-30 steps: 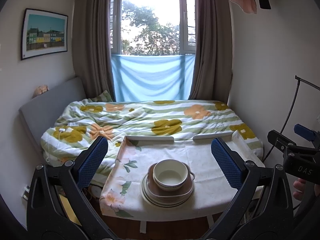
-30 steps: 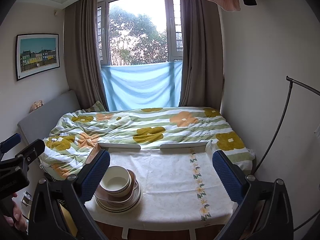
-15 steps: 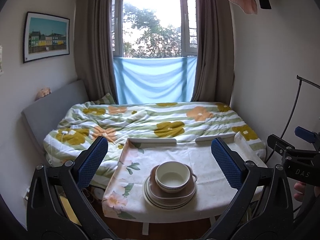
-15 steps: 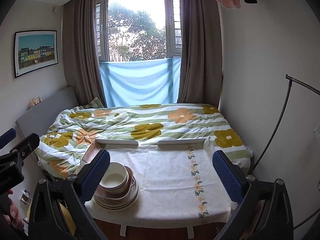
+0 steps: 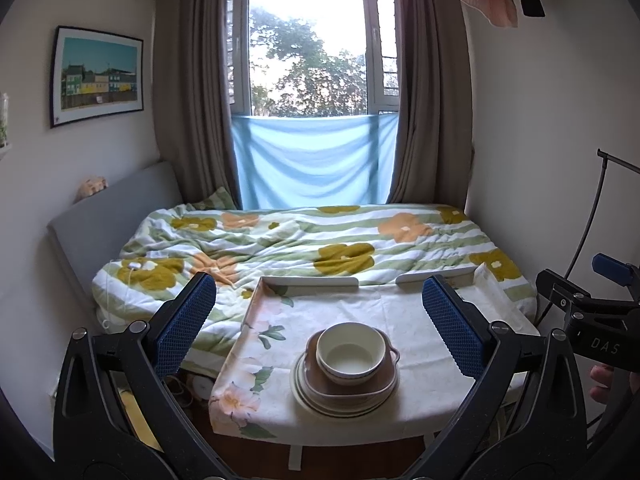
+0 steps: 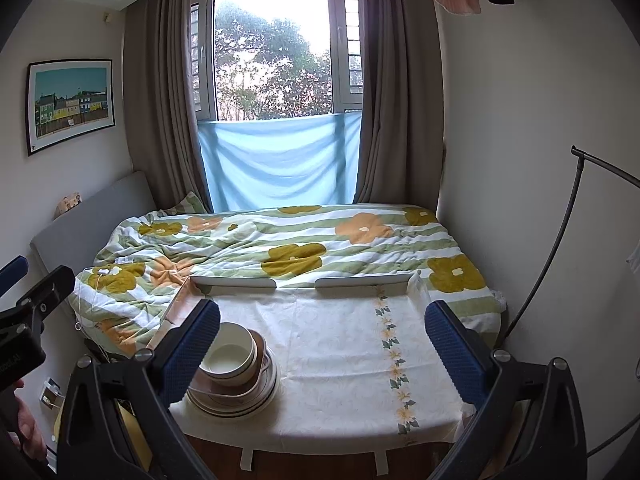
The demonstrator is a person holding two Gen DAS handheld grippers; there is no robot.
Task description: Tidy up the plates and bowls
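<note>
A cream bowl [image 5: 347, 354] sits in a brown handled dish [image 5: 376, 386] on a stack of cream plates [image 5: 308, 398], near the front left of a small cloth-covered table [image 5: 360, 312]. The same bowl [image 6: 230, 354] and plates [image 6: 240, 404] show in the right wrist view. My left gripper [image 5: 319, 320] is open and empty, held back from and above the stack. My right gripper [image 6: 322, 338] is open and empty, to the right of the stack, over the table's bare cloth [image 6: 352, 344].
The table has raised white rails [image 5: 312, 281] at its far edge. A bed with a flowered quilt [image 5: 304, 240] lies behind it. A wall stands close on the right, with a black stand [image 6: 560, 240] beside it. Wooden floor [image 5: 340, 460] lies in front.
Both grippers have moved slightly; the table and stack sit a little lower and nearer in each view. The dishes have not moved.
</note>
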